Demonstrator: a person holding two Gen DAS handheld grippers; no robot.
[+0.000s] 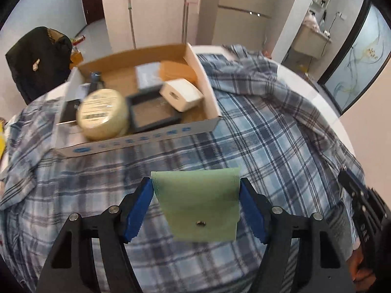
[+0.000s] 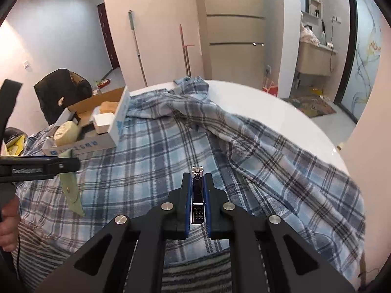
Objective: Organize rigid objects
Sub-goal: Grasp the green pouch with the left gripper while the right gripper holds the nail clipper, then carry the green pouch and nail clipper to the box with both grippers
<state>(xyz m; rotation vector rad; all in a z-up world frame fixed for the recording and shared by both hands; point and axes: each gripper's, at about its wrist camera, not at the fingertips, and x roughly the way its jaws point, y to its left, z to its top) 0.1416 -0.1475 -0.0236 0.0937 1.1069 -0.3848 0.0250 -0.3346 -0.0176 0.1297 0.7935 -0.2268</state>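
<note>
Room: pale walls, a fridge (image 2: 234, 24) and two long-handled tools leaning by it; a white round table (image 2: 281, 112) draped with a blue plaid shirt (image 1: 256, 131).
Box: one shallow cardboard box (image 1: 146, 136) sits on the shirt at the far left of the table, already part filled.
Box contents, counted: one round cream tin (image 1: 102, 113), one white hinged case (image 1: 182, 94), one black square tray (image 1: 154, 112), one tan pad (image 1: 177, 69), one grey flat packet (image 1: 147, 74); a dark bottle-like item at the back is too blurred to name.
Left gripper (image 1: 196, 206): its blue pads sit against both edges of one green snap pouch (image 1: 198, 202), which hangs clear of the cloth, so I read it as clamped on the pouch.
Right gripper (image 2: 198, 196): clenched tight on one metal nail clipper (image 2: 197, 195), held lengthwise between the pads, above the shirt and well apart from the box.
Done: about six items lie in the box.
Left: both held pieces are outside the box; my guess is they go in next, the pouch being nearer.
Loose items on the cloth: none that I can see.
</note>
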